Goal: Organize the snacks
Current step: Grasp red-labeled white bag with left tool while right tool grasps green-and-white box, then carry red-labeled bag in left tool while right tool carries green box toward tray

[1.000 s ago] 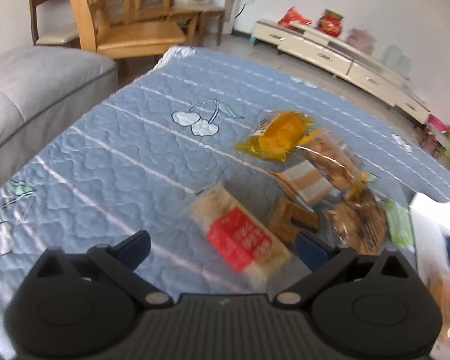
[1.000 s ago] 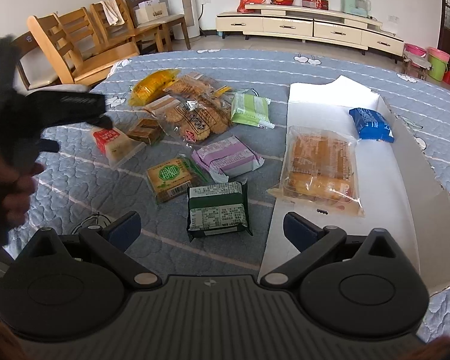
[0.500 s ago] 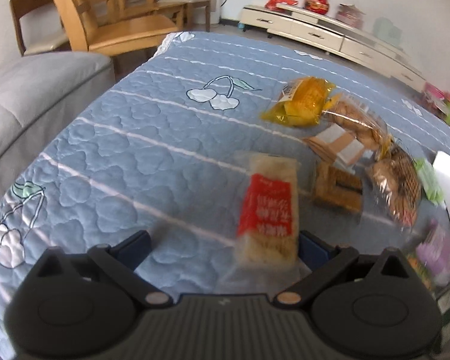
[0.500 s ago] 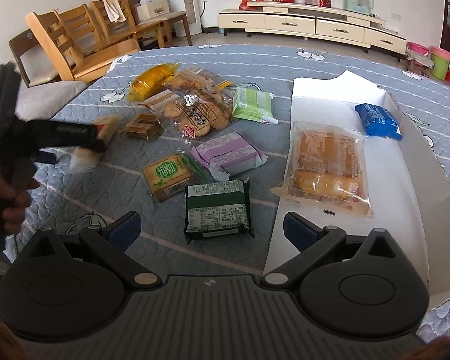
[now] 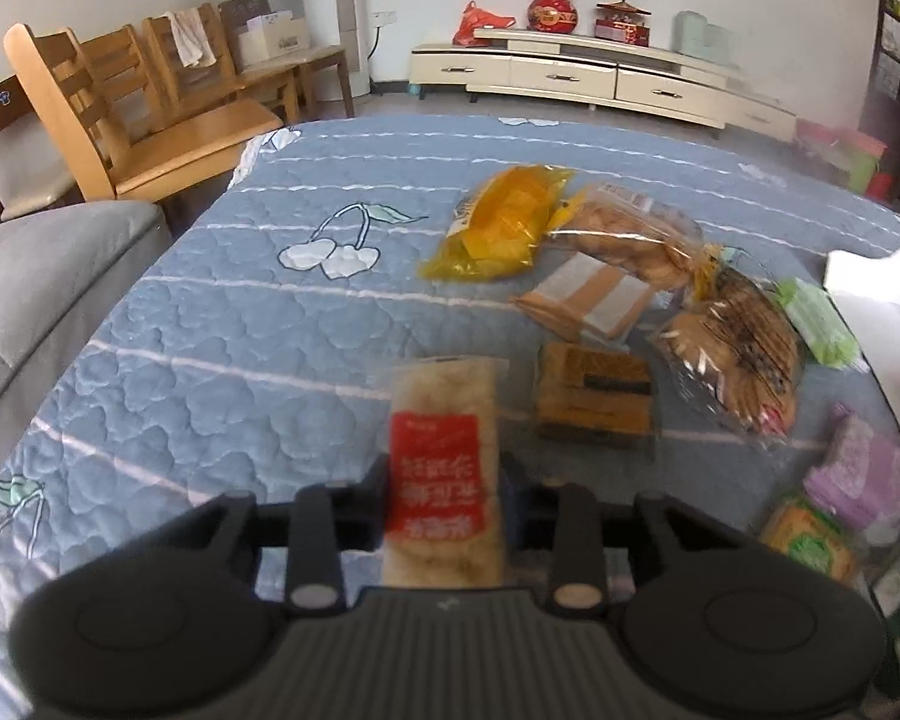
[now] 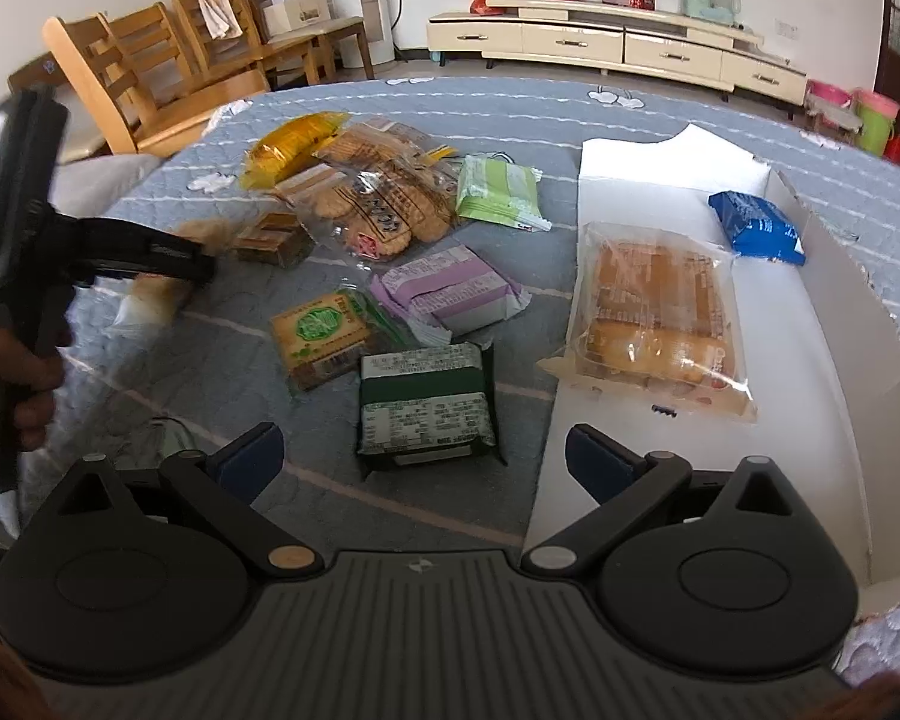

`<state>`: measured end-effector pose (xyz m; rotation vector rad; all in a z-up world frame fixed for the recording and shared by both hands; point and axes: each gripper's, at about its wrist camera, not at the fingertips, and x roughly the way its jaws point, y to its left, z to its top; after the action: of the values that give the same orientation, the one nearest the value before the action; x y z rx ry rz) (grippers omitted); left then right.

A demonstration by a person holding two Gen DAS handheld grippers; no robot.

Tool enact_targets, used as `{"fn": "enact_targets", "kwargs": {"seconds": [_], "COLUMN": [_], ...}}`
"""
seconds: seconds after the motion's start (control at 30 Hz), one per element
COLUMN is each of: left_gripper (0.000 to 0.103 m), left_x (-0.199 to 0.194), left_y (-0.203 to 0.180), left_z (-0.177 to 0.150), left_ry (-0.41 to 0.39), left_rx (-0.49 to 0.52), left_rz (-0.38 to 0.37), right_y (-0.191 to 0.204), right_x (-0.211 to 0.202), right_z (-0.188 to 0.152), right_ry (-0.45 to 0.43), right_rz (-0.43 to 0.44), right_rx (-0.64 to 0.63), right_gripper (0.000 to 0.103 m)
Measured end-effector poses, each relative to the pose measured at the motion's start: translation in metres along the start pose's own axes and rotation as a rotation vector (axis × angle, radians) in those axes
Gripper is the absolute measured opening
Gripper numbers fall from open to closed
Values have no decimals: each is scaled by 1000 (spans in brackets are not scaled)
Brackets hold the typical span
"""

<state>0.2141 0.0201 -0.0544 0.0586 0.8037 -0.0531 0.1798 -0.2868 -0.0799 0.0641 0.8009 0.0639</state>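
1. Blue quilted table cover [image 5: 222, 324] has snack packs spread out, waiting to be sorted.
2. Left gripper [image 5: 444, 495] squeezes the red-label cracker pack [image 5: 441, 480] tight at its sides, likely to carry it.
3. Right gripper [image 6: 423, 459] waits with jaws wide apart by the white box [image 6: 810, 360], which probably collects the snacks.

Quilted blue cloth cover [image 6: 570, 114]; glossy clear plastic snack wrappers [image 6: 384, 204]; matt white cardboard box [image 6: 810, 360].
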Motion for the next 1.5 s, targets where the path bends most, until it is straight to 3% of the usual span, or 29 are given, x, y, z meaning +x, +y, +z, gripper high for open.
{"fn": "enact_targets", "kwargs": {"seconds": [0.2, 0.3, 0.33, 0.4, 0.73, 1.5], "left_gripper": [34, 34, 34, 34, 34, 34], "left_x": [-28, -43, -48, -55, -94, -174], "left_y": [8, 7, 7, 5, -1, -20], "left_z": [-16, -24, -26, -31, -42, -48], "left_ry": [-11, -26, -27, -26, -60, -178], "left_rx": [-47, -56, -58, -61, -66, -52], "left_rz": [-21, -26, -34, -35, -54, -80], "right_y": [-6, 0, 2, 9, 33, 13], "right_x": [18, 32, 34, 36, -3, -101], "right_z": [5, 10, 11, 14, 9, 0], "right_ry": [3, 18, 10, 3, -55, -183], "right_rz": [6, -6, -19, -27, 17, -6], "right_rx": [10, -19, -33, -49, -72, -30], "right_gripper": [101, 85, 73, 64, 63, 64]}}
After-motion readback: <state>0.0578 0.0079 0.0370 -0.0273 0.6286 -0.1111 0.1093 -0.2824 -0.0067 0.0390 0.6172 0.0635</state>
